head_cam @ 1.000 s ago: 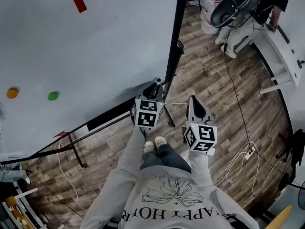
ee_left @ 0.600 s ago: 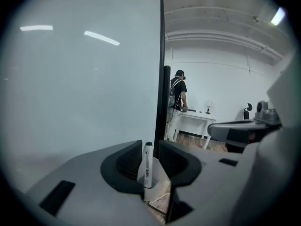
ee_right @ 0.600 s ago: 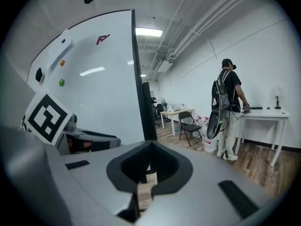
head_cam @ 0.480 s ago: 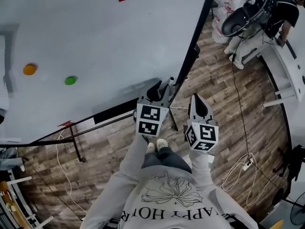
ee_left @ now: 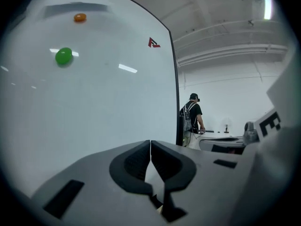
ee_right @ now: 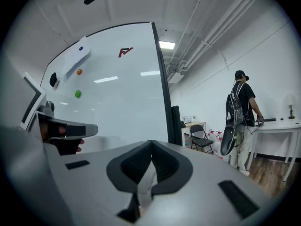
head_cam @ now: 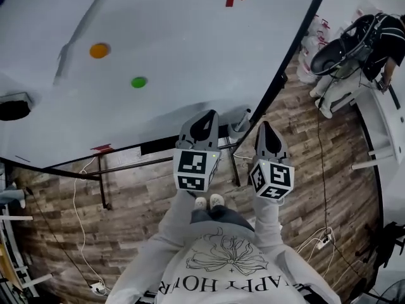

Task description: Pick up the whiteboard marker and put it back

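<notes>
Beneath you, the wood-plank floor point(head_cam: 285, 189) carries the black stand point(head_cam: 102, 189) that holds the whiteboard point(head_cam: 177, 49). Your two shoes point(head_cam: 209, 201) rest on the planks side by side, near the stand's right-hand leg. A white cable point(head_cam: 75, 198) trails over the floor below the board, and a second white cable point(head_cam: 310, 239) lies looped on the planks to your right. An orange magnet point(head_cam: 99, 50) and a green magnet point(head_cam: 138, 82) sit on the board's face, near each other but apart. A folding chair point(ee_right: 200, 136) stands on the floor beyond the board's edge.

whiteboard point(head_cam: 190, 43): glossy, smooth | floor point(head_cam: 354, 208): wood planks | left claw point(ee_left: 150, 145): matt plastic
</notes>
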A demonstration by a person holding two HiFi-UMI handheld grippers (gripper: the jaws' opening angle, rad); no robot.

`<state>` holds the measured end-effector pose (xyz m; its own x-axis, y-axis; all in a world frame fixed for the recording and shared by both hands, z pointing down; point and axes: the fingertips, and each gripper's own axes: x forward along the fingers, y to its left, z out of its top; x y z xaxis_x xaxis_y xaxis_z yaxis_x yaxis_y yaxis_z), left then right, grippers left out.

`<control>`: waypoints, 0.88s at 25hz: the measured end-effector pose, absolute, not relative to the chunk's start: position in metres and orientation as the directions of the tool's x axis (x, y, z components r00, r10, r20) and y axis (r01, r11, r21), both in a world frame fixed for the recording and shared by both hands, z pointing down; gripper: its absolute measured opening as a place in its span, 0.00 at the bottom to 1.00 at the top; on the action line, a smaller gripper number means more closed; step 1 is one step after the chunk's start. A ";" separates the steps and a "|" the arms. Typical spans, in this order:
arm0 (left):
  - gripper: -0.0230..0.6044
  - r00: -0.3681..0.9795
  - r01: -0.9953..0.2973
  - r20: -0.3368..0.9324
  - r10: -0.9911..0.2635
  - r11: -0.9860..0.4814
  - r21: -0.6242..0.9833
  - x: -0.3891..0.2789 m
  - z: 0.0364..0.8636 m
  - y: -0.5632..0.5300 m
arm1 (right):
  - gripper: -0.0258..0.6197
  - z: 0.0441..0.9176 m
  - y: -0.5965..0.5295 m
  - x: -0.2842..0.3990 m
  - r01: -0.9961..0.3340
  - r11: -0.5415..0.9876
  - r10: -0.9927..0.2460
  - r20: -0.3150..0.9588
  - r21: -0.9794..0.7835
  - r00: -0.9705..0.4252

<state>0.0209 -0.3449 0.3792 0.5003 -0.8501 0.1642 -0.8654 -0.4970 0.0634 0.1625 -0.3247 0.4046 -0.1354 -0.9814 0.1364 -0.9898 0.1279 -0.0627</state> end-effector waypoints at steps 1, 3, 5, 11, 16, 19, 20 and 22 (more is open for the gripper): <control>0.05 0.490 -0.872 0.156 -0.858 -0.486 0.064 0.014 0.376 -0.342 | 0.04 0.401 -0.324 0.159 -0.989 0.133 -0.982 0.128 -0.061 -0.140; 0.05 0.472 -0.882 0.144 -0.870 -0.467 0.067 0.003 0.371 -0.336 | 0.04 0.394 -0.323 0.153 -0.988 0.140 -0.983 0.113 -0.061 -0.146; 0.05 0.457 -0.889 0.135 -0.879 -0.451 0.073 -0.007 0.367 -0.331 | 0.04 0.387 -0.322 0.148 -0.987 0.145 -0.984 0.099 -0.064 -0.151; 0.05 0.431 -0.902 0.110 -0.896 -0.423 0.088 -0.025 0.359 -0.320 | 0.04 0.382 -0.316 0.134 -0.985 0.157 -0.983 0.088 -0.066 -0.163; 0.05 0.427 -0.904 0.109 -0.898 -0.418 0.092 -0.031 0.358 -0.314 | 0.04 0.377 -0.313 0.126 -0.984 0.171 -0.981 0.081 -0.055 -0.175; 0.05 0.422 -0.906 0.111 -0.900 -0.413 0.093 -0.033 0.360 -0.312 | 0.04 0.376 -0.311 0.125 -0.984 0.168 -0.982 0.077 -0.053 -0.172; 0.05 0.420 -0.907 0.112 -0.900 -0.412 0.093 -0.034 0.360 -0.312 | 0.04 0.376 -0.310 0.125 -0.985 0.166 -0.982 0.076 -0.054 -0.170; 0.05 0.418 -0.908 0.114 -0.901 -0.409 0.093 -0.035 0.361 -0.310 | 0.04 0.377 -0.309 0.125 -0.985 0.165 -0.983 0.077 -0.058 -0.169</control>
<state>-0.0353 -0.3101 0.3610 0.4180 -0.9013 0.1139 -0.9077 -0.4093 0.0928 0.1247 -0.3090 0.3772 -0.1691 -0.9826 0.0768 -0.9846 0.1648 -0.0583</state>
